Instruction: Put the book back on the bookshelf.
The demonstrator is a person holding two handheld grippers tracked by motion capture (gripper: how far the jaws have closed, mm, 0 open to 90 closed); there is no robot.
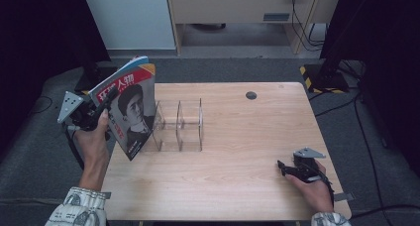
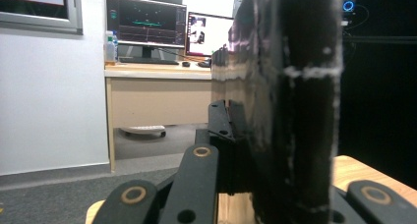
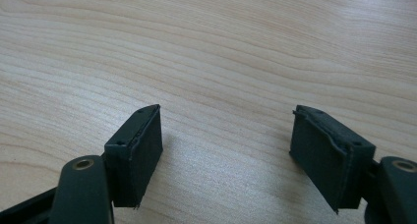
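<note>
At the near right corner of the wooden counter [image 1: 237,176], the right tongs [image 1: 281,167] rest low in the person's hand with their two black pads standing well apart over bare wood, nothing between them; the right gripper view shows the same open gap [image 3: 226,153] above pale grain. Across at the near left edge, the left tongs [image 1: 110,98] are clamped tight on one magazine [image 1: 130,112], held upright and slightly tilted above the counter's left edge, just beside the clear rack [image 1: 179,124]. The magazine has a red band along the top of its cover with large white characters, a black-and-white portrait below it, and a blue and orange strip showing at its upper corner; its lower corner hangs near the counter surface. In the left gripper view the magazine [image 2: 290,111] stands edge-on as a dark slab pinched between the jaws, its pages showing as a pale stack at the left side. The rack is a single see-through piece with four upright dividers making three slots, all bare, standing on the left half of the counter. Farther back, one small dark round hole [image 1: 251,95] sits near the counter's far edge.
</note>
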